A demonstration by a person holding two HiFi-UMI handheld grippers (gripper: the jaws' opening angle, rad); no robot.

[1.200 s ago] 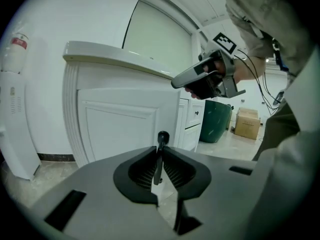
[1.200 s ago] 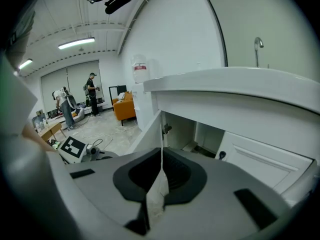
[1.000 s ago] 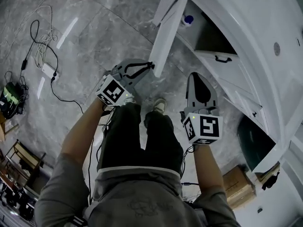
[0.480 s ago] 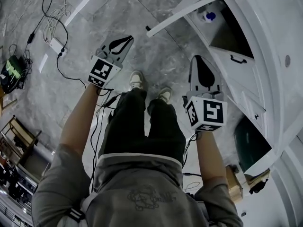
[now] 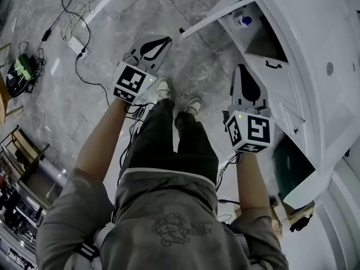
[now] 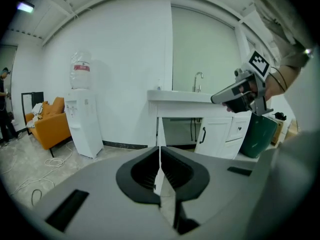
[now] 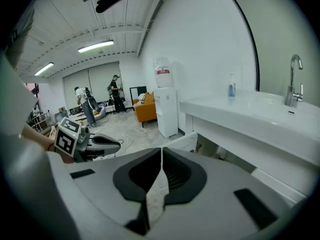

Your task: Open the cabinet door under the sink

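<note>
Plainly, left gripper and right gripper are both closed on nothing; cabinet door stands swung open.

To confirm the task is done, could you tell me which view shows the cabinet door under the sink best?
The head view: the cabinet door stands swung wide, seen from above. The left gripper view shows it edge-on; the right gripper view catches only a corner.

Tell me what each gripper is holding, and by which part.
Nothing is held. The left gripper and the right gripper both have their jaws shut on nothing, and both hang clear of the open cabinet door.
</note>
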